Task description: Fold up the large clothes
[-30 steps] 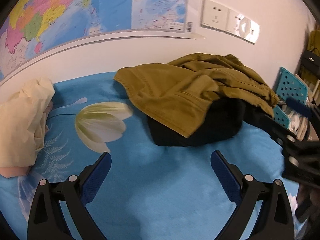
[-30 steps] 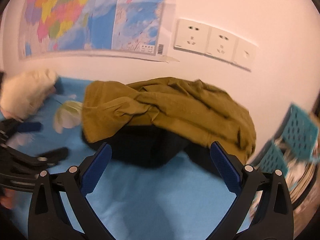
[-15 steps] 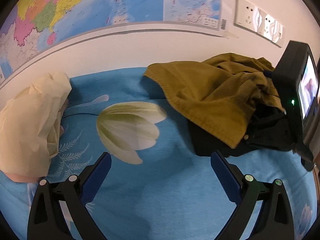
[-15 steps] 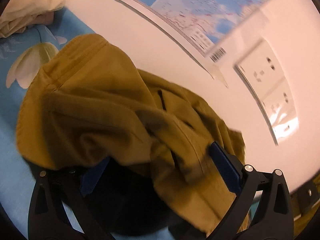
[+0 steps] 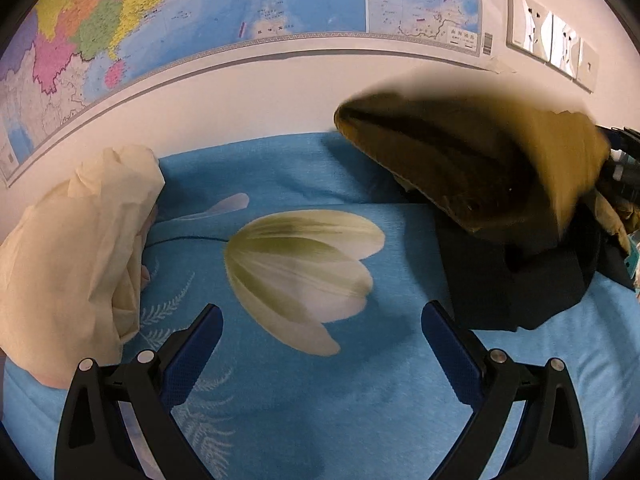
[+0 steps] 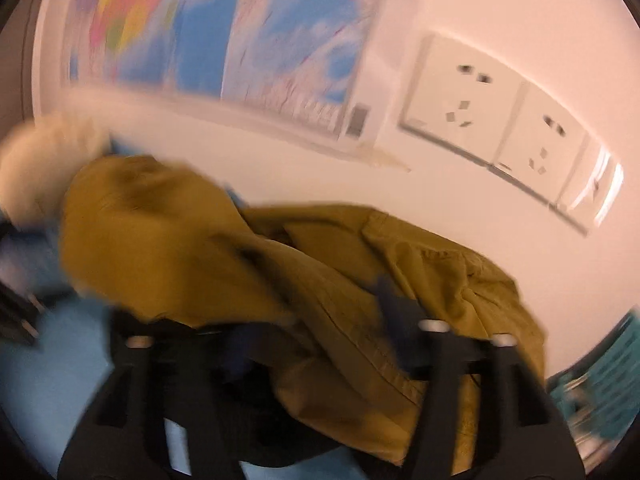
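Right wrist view: nearest to you, the right gripper [image 6: 316, 336] had just been closing, and olive cloth lay between its jaws. Motion blur hid the pads, so you could not tell whether they pressed on the fabric. The olive garment [image 6: 248, 264] draped over the fingers and spread away toward the wall, on top of a black garment [image 6: 208, 344]. Beyond them stood the wall sockets [image 6: 496, 120] and the wall map [image 6: 224, 36].

In the left wrist view, the left gripper [image 5: 320, 340] stood wide open and empty above the blue bedsheet [image 5: 320, 408]. Past it, to the left, lay a cream cloth bundle [image 5: 76, 240]. To the right, the olive garment [image 5: 480, 152] rose clear of the sheet, its thick hemmed edge lifted toward the wall, over the black garment [image 5: 516, 280].

Handling, as a judgement: the olive garment looked like heavy woven cotton, soft and limp, not slippery and not fragile. It would sag wherever you left it unsupported. You were best advised to take hold at a seamed edge or waistband, where layers give the pads purchase, and to use the free left gripper on the opposite edge.

Orientation: crumpled as it was, the garment showed no clean long axis. Its bulk ran roughly along the wall, with the raised edge toward the cream bundle.
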`<state>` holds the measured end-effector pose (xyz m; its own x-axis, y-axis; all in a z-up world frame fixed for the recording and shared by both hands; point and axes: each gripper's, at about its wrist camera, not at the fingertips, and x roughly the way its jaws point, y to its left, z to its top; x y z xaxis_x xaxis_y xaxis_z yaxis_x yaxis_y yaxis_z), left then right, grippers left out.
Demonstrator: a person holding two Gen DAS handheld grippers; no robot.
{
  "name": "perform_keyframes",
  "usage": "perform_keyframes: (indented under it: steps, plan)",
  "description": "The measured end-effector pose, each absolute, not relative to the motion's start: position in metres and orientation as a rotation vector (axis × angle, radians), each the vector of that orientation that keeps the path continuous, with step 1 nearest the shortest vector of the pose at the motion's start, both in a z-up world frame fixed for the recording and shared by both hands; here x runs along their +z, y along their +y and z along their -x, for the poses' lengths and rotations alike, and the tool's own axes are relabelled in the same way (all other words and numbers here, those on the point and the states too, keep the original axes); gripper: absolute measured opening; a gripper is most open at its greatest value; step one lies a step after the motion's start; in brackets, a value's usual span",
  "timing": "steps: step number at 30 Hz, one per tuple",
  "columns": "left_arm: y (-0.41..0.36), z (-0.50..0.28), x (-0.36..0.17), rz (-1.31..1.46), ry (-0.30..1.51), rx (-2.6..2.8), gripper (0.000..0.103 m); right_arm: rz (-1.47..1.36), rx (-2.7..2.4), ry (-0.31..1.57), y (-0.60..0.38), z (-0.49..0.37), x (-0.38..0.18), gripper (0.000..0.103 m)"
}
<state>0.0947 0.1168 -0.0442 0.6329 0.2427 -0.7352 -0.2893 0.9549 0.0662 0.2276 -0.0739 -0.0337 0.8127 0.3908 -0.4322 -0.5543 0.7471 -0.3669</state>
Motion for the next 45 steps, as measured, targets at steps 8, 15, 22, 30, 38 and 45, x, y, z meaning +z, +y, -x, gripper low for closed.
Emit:
perform_keyframes:
  steps: [8,15,22,30,38,45]
  plan:
    - [0.122,-0.098,-0.050,0.045,0.839,0.314,0.096,0.570,0.529,0.338,-0.055,-0.229,-0.028,0.011]
    - [0.119,-0.116,-0.032,0.008,0.742,0.218,0.096,0.084,0.522,0.180,-0.177,-0.207,0.090,0.007]
    - [0.056,-0.162,0.004,-0.050,0.587,-0.107,0.096,-0.071,0.485,0.107,-0.268,-0.194,0.128,0.007]
    - [0.020,-0.233,0.017,-0.016,0.491,-0.160,0.060,-0.071,0.460,0.097,-0.297,-0.179,0.134,0.007]
    - [-0.002,-0.231,0.103,0.022,0.388,-0.224,0.003,-0.067,0.382,-0.081,-0.353,-0.092,0.196,0.007]
    - [0.007,-0.128,0.234,0.066,0.048,-0.240,0.003,-0.048,0.422,-0.374,-0.381,0.057,0.264,0.006]
